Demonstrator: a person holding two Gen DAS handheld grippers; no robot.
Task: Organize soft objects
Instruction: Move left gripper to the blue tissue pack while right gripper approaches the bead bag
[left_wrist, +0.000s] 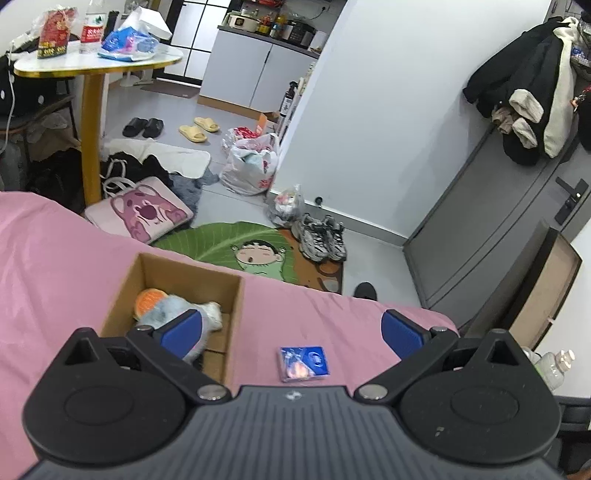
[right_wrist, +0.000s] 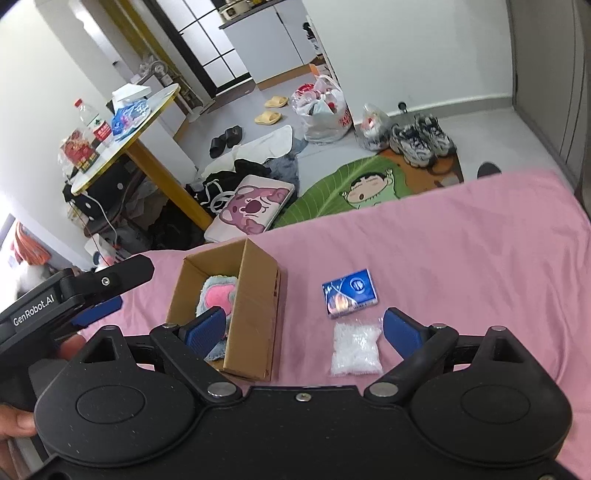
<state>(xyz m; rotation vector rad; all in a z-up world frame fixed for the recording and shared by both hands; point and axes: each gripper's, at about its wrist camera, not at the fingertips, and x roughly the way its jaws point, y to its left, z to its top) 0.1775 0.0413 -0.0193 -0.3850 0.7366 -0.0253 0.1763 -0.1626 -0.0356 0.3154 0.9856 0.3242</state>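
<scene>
Item: pink bedsheet (right_wrist: 461, 236), work surface filling the lower half of both views. On it, lower centre-left, an open cardboard box (right_wrist: 255, 306) holding a plush toy (right_wrist: 218, 295), grey-blue fur with a pink patch; in the left wrist view the same toy (left_wrist: 177, 310) shows an orange disc. Right of the box, apart from it, a blue tissue pack (right_wrist: 349, 291), short edge toward the cameras, print too small to read. Touching or just below it, a clear bag of white beads (right_wrist: 355, 349), long axis running away from the camera. Right gripper (right_wrist: 303, 332): jaws spread wide, empty; the bead bag lies just ahead between its fingers, toward the right pad, so this gripper appears better placed for it. Left gripper (left_wrist: 291, 332): likewise spread and empty, the tissue pack (left_wrist: 303, 362) lying between its fingers; the bead bag is not visible there. The left gripper also shows at the lower left of the right wrist view, its side marked "GenRobot.AI". Remaining, by judgement: pack and bag into the box.
</scene>
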